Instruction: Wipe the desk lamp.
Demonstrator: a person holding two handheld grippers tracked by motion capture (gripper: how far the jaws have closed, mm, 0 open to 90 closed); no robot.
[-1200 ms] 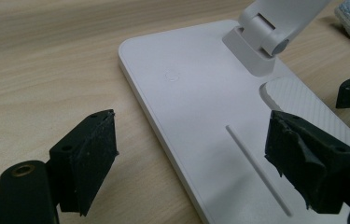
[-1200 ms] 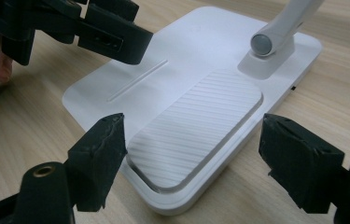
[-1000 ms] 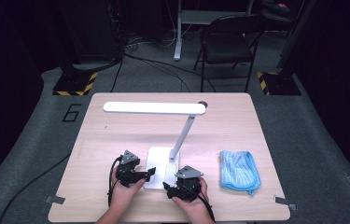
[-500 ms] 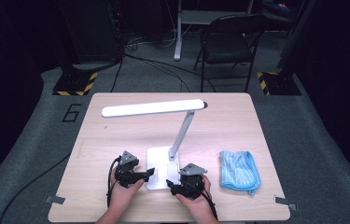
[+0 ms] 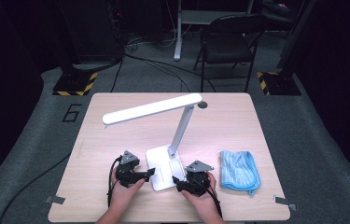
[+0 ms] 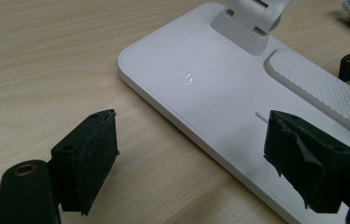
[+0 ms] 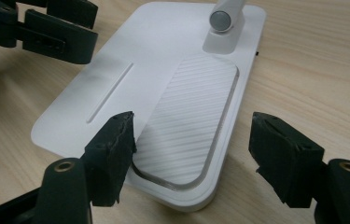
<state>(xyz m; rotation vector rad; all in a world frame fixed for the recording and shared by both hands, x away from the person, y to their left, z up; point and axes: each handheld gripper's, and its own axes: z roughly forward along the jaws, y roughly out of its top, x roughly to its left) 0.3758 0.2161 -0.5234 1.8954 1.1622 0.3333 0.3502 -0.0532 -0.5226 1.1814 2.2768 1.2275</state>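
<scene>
The white desk lamp point(image 5: 165, 140) stands near the front middle of the counter point(image 5: 116, 116), its flat base point(image 5: 163, 165) between the two tools and a blue cloth point(image 5: 239, 170) lying well apart to its right. The left hand-held gripper point(image 5: 150, 173) has its jaws open astride the base's left edge, one jaw over the base and the other over the counter, pressing nothing. The right hand-held gripper point(image 5: 176, 179) has its jaws wide, though they have just been closing a little, and they straddle the near right corner of the base beside the ribbed pad point(image 7: 189, 119); it holds nothing either. The lamp looks like stiff, smooth plastic, likely slippery, with most weight probably low in the base. The long head point(image 5: 151, 108) overhangs on a hinged stem point(image 5: 181, 128), so it may tip or fold; the base's edges seem the safest hold.
</scene>
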